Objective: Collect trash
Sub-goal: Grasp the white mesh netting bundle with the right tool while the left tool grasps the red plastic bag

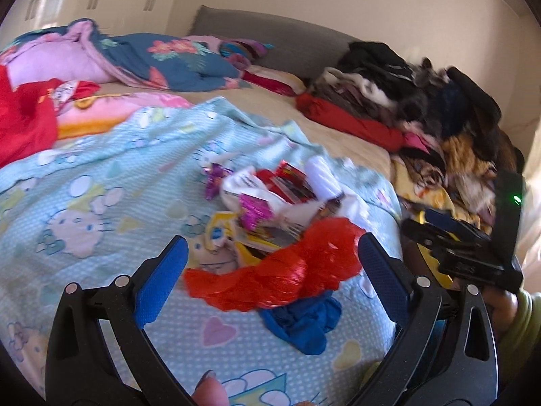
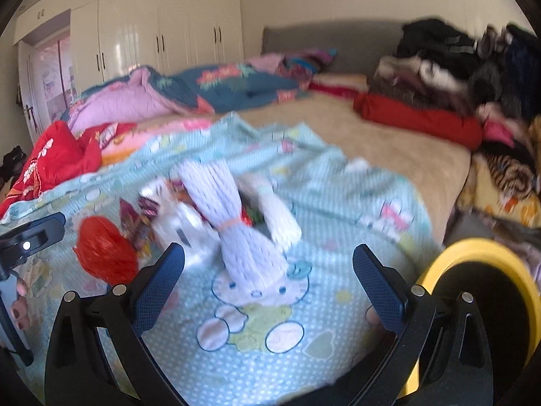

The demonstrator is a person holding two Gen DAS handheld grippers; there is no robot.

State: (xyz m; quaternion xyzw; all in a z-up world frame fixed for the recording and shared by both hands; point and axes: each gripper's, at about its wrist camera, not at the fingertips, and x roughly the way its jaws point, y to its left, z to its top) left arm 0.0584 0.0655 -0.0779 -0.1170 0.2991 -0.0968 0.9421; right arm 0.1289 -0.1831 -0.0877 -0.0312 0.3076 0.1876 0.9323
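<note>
A bed (image 2: 389, 142) fills both views, draped with a pale blue cartoon-print blanket (image 1: 101, 176) and flanked by a heap of clothes (image 1: 422, 108). A litter of wrappers and paper (image 1: 270, 199) lies mid-blanket. At its near edge sits a crumpled red plastic bag (image 1: 287, 270), between the spread fingers of the left gripper (image 1: 272, 277), which is wide open and grips nothing. The right gripper (image 2: 268, 280) also gapes empty above a white foam net sleeve (image 2: 233, 223), beside a yellow-rimmed bin (image 2: 487, 253) at the bed's edge.
</note>
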